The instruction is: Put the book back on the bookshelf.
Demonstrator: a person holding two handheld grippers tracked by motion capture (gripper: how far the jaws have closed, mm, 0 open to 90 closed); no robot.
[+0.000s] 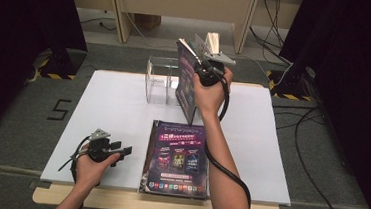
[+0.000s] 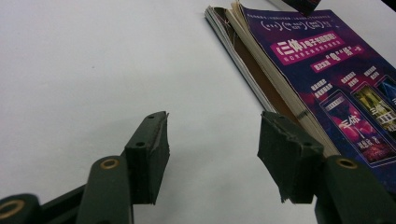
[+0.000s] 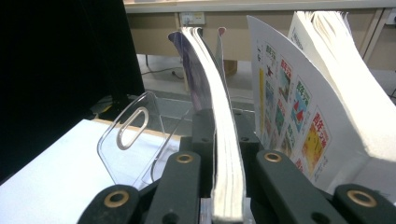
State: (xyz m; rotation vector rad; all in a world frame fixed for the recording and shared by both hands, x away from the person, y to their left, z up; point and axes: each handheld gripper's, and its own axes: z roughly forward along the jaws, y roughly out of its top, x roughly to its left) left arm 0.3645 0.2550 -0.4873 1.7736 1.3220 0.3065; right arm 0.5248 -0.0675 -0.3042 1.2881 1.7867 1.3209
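We hold one magazine [image 1: 186, 79] upright in our right tool [image 1: 208, 61], jaws clamped on its page block, raised above the far middle of the surface [image 1: 113, 104] just beside the clear acrylic rack [image 1: 160, 80] (its slots look empty, as far as we can tell). Our left tool [image 1: 112, 151] rests near the front left edge, jaws apart and holding nothing. A stack of magazines [image 1: 178, 159] lies at the front edge; slotting the lifted one into the rack seems to be what is left.
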